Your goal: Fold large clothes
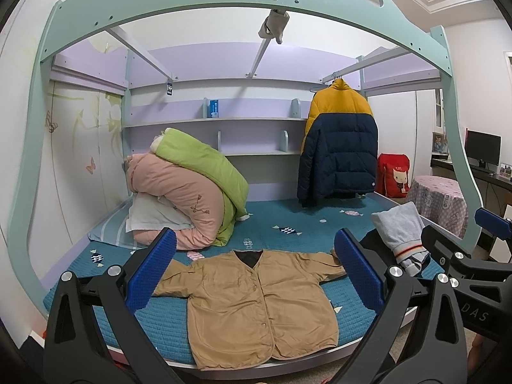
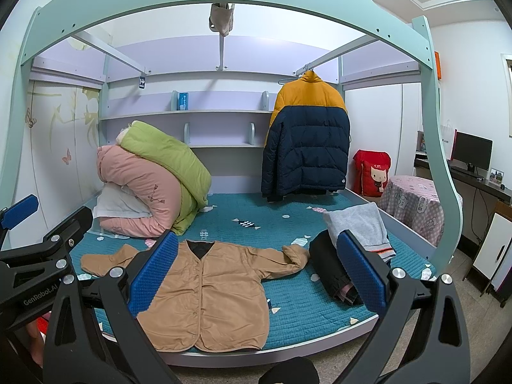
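Observation:
A tan button-front jacket (image 1: pixel 256 300) lies flat, front up, on the teal bed cover (image 1: pixel 166 323) near the front edge, sleeves spread; it also shows in the right wrist view (image 2: pixel 211 294). My left gripper (image 1: pixel 254 275) is open and empty, held above and in front of the jacket. My right gripper (image 2: pixel 256 275) is open and empty, also in front of the bed, to the right of the left one. The right gripper shows at the right of the left wrist view (image 1: pixel 454 240).
Folded grey trousers (image 2: pixel 361 227) and a dark garment (image 2: pixel 332 272) lie at the bed's right. Pink and green quilts (image 2: pixel 150 185) are piled at the back left. A yellow-navy puffer coat (image 2: pixel 307 137) hangs at the back right. A covered round table (image 2: pixel 412 204) stands right.

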`<control>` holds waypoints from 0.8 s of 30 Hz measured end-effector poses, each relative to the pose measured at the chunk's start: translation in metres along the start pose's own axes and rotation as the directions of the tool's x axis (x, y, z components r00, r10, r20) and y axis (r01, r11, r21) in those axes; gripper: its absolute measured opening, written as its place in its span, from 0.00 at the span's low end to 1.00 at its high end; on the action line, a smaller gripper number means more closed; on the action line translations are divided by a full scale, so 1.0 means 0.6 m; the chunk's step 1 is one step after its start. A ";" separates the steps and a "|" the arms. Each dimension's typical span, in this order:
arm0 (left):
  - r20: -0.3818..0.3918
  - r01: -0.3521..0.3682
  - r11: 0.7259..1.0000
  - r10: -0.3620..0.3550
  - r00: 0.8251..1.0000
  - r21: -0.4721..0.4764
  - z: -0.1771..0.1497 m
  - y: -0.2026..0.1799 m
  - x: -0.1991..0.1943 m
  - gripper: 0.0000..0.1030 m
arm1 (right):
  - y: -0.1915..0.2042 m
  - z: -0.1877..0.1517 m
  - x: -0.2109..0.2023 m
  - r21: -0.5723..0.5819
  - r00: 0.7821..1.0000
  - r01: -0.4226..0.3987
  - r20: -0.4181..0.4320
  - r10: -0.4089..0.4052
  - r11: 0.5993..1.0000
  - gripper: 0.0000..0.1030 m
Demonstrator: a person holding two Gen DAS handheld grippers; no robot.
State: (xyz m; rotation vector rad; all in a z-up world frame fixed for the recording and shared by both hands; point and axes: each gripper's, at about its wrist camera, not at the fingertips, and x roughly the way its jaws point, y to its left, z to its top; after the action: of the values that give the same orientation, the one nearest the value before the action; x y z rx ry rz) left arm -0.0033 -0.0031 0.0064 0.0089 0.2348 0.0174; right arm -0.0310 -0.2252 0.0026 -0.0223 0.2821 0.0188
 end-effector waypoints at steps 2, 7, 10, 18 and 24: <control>0.000 0.000 1.000 0.000 1.000 0.001 0.001 0.000 0.000 0.95 | -0.001 -0.001 0.001 0.000 1.000 -0.001 0.001 0.001 1.000 0.93; 0.002 0.000 1.000 0.000 1.000 0.001 0.000 0.000 -0.001 0.95 | -0.002 -0.001 0.001 0.002 1.000 -0.001 0.000 0.001 1.000 0.93; 0.002 -0.001 1.000 0.001 1.000 0.002 0.001 0.000 -0.001 0.95 | -0.002 -0.002 0.001 0.000 1.000 0.000 0.001 0.000 1.000 0.93; 0.005 -0.001 1.000 0.001 1.000 0.003 0.003 0.002 -0.004 0.95 | -0.003 -0.001 0.001 0.004 1.000 -0.002 0.000 0.002 1.000 0.93; 0.006 -0.002 1.000 0.002 1.000 0.004 0.002 0.001 -0.005 0.95 | -0.004 -0.001 0.001 0.004 1.000 -0.002 0.001 0.002 1.000 0.93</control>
State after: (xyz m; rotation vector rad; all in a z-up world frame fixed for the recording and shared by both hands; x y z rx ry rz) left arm -0.0057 -0.0026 0.0081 0.0128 0.2292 0.0185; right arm -0.0307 -0.2273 0.0022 -0.0181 0.2813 0.0198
